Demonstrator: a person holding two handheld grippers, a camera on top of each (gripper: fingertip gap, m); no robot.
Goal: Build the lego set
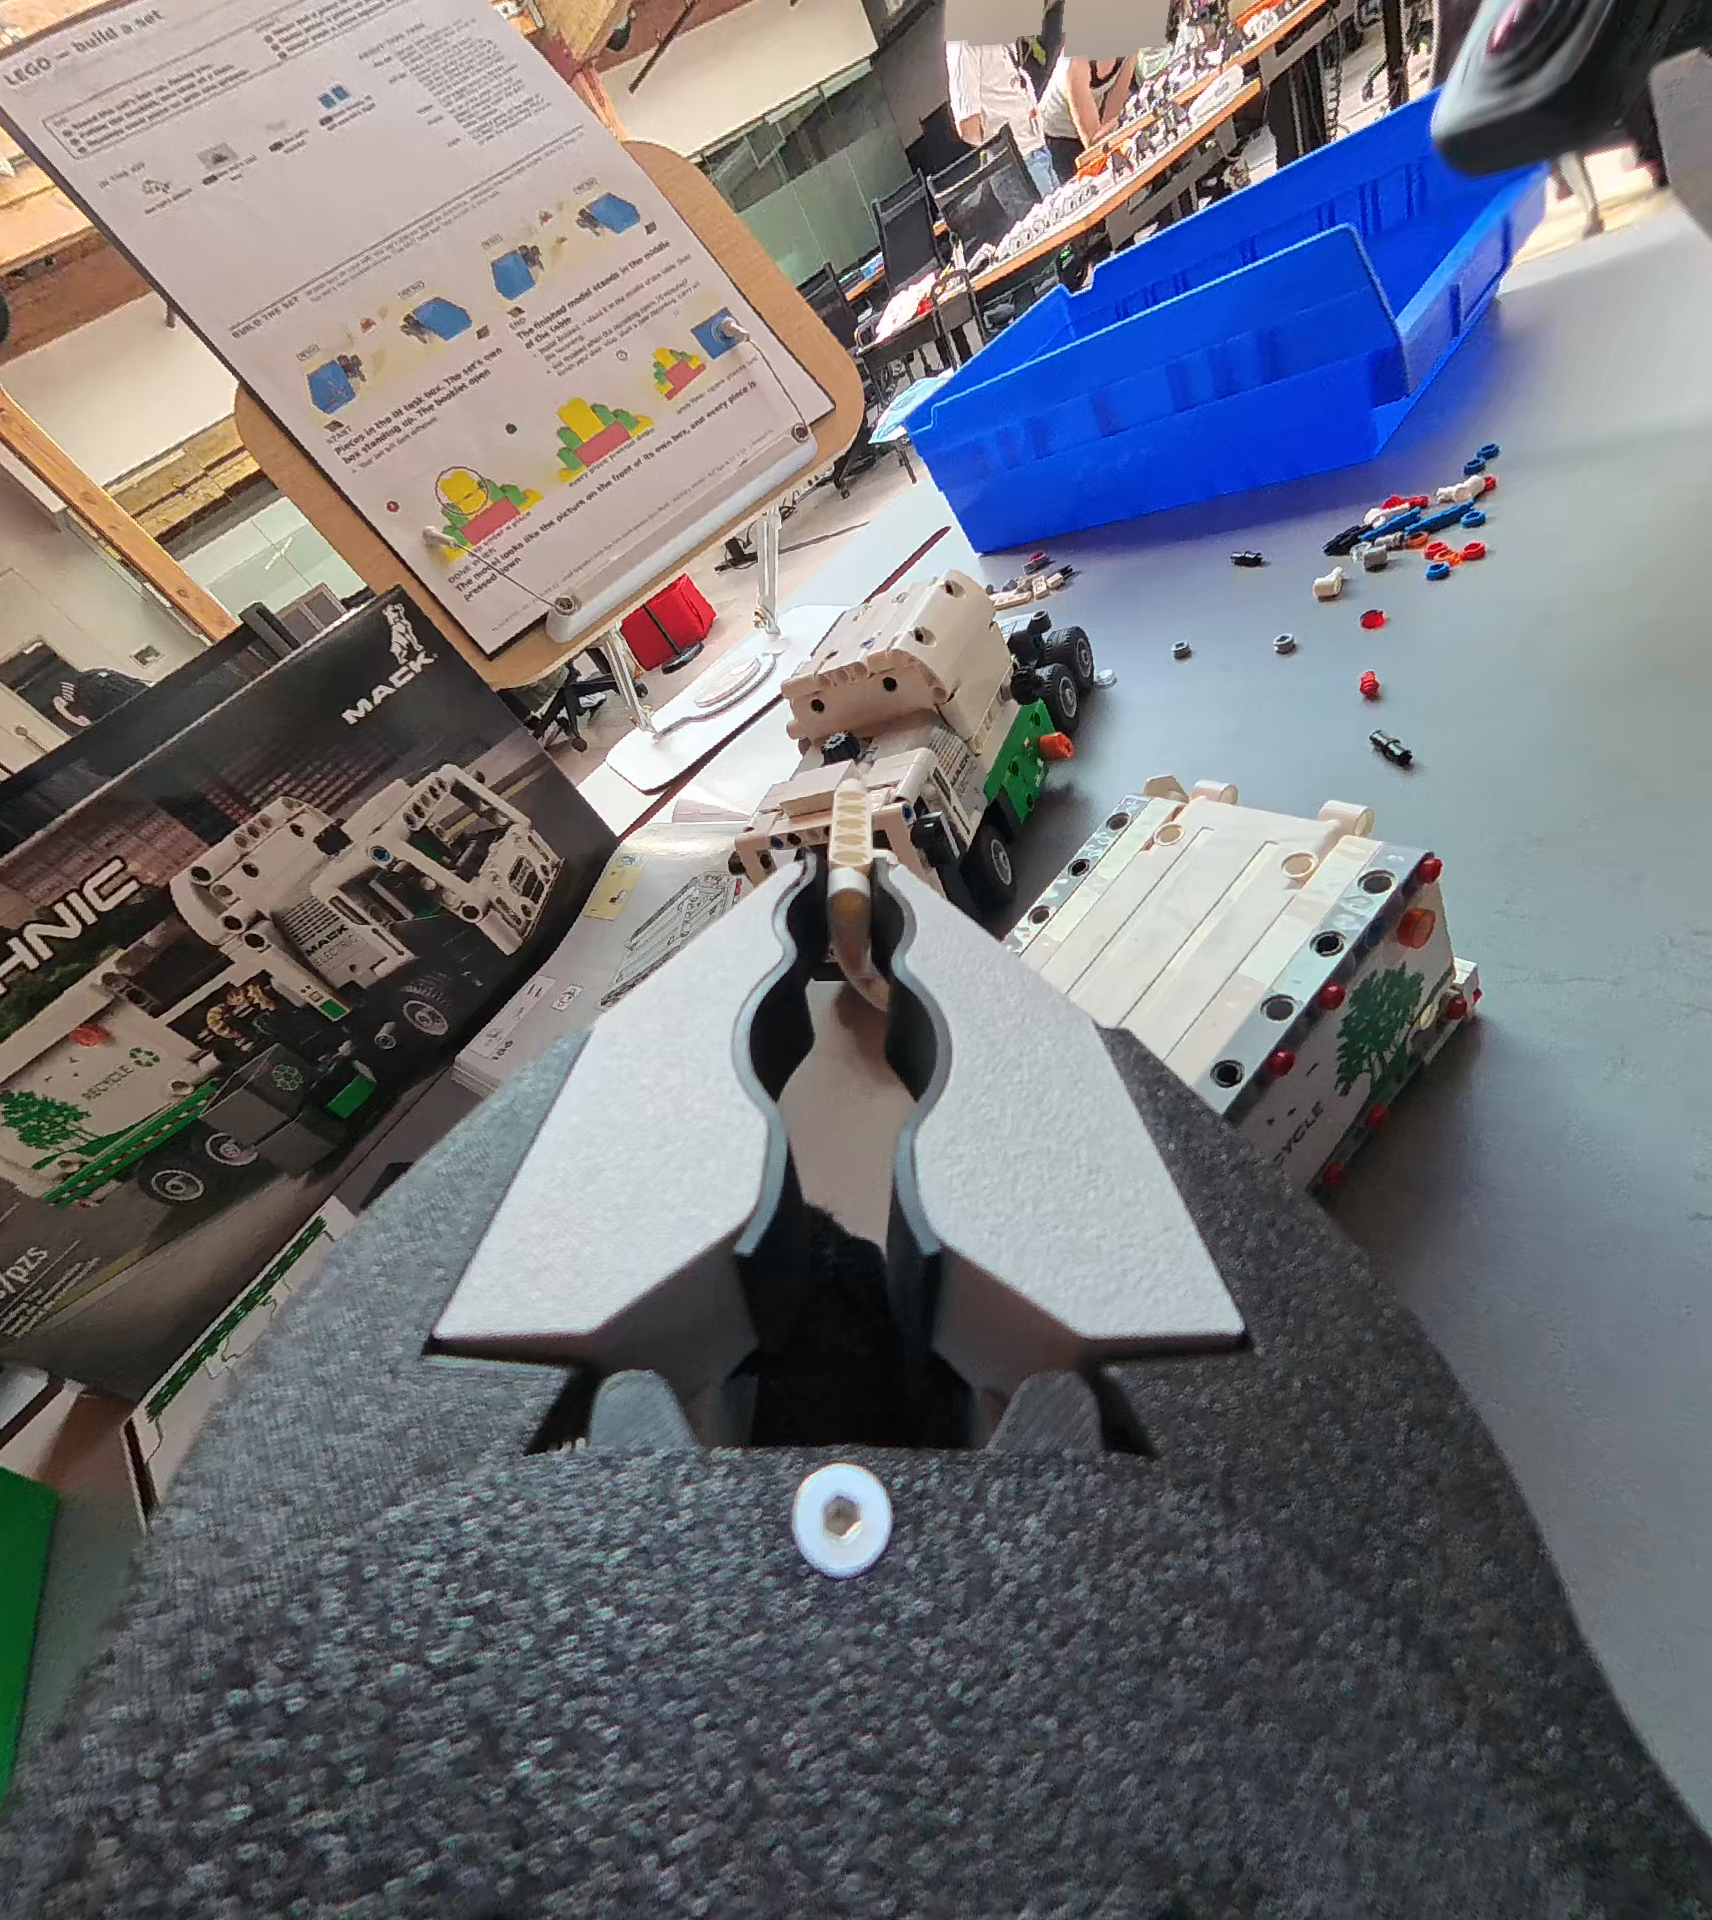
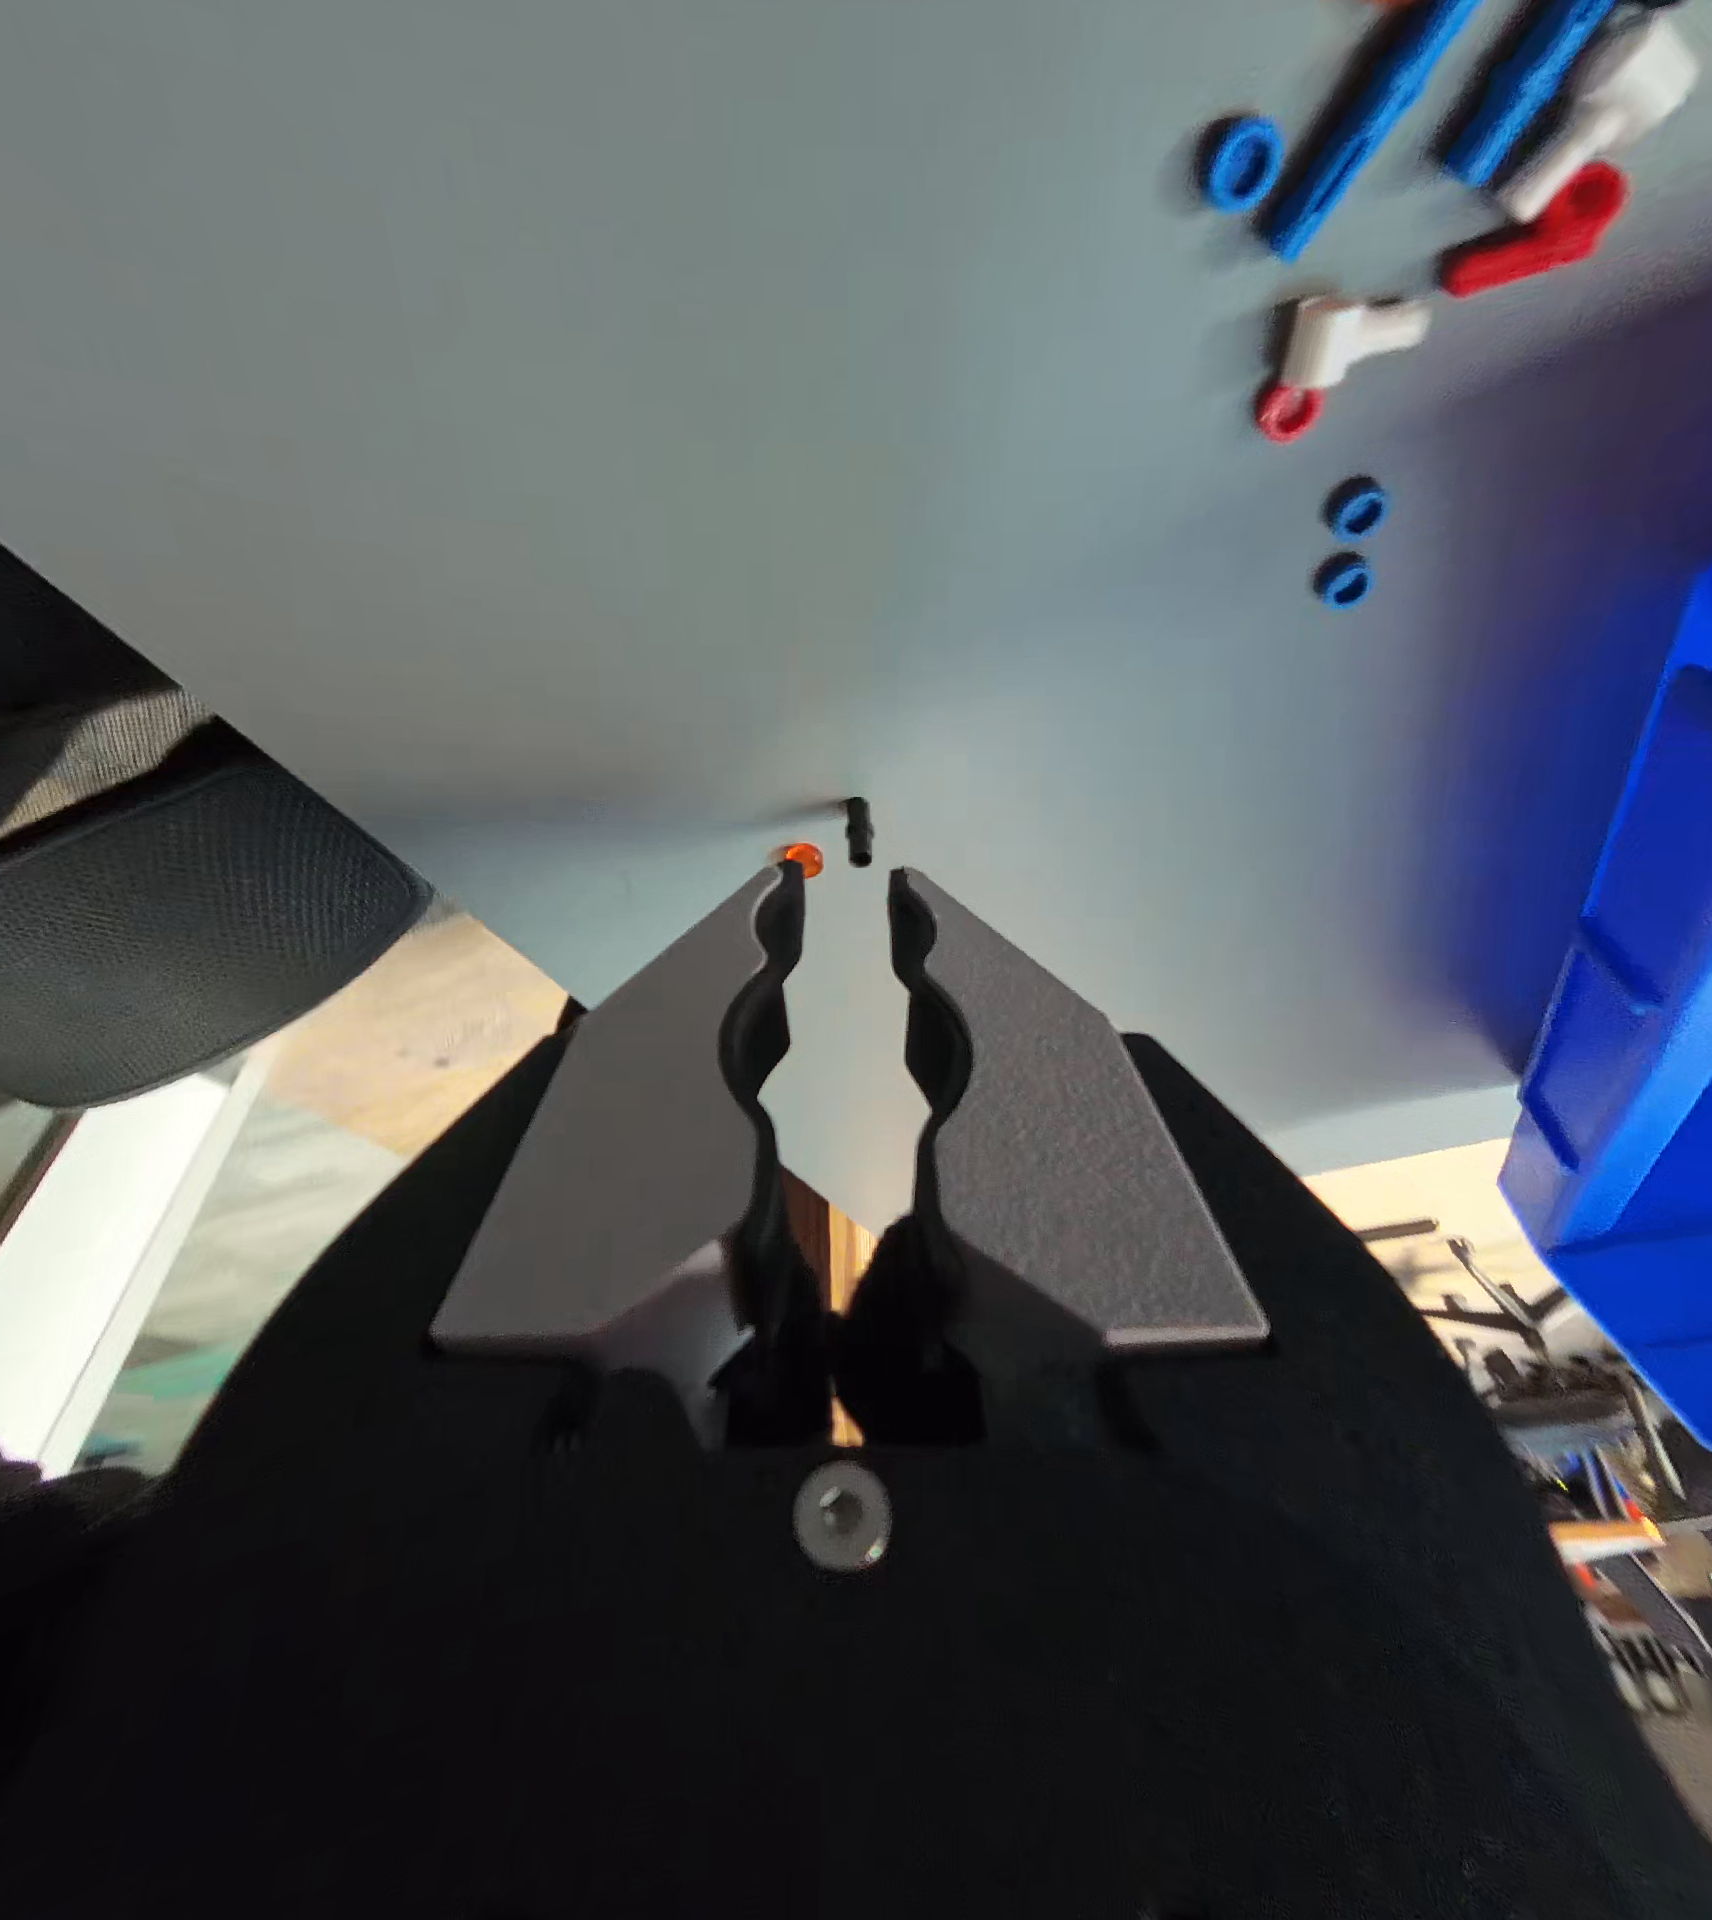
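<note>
Truck (image 1: 925,727), white cab and green flank, sits mid-table just past the left gripper (image 1: 847,883), and that gripper's jaws are pinched onto a cream beam (image 1: 852,883) poking out at the truck's near end. Beside it on the right lies the white body panel (image 1: 1247,966), tilted, with a green tree print and red pins along its edge. Behind, the blue bin (image 1: 1195,384) rests on the grey table (image 1: 1610,935), and loose parts (image 1: 1403,530) in red, blue and white are scattered in front of it. To the left, the set's box (image 1: 208,987) leans upright, with an instruction sheet (image 1: 395,291) on a stand above it. Top right corner, a dark blurred shape is the other gripper, too close to read.

Over to the right gripper (image 2: 847,883): jaws parted, nothing between them, hovering near the tabletop. Just ahead of the tips lies a small black pin (image 2: 856,831), and an orange stud (image 2: 802,858) sits touching or just beside the left fingertip; I cannot tell which. Blue rings (image 2: 1351,540), blue beams (image 2: 1351,156) and red and white connectors lie farther off, the bin (image 2: 1683,987) at right.
</note>
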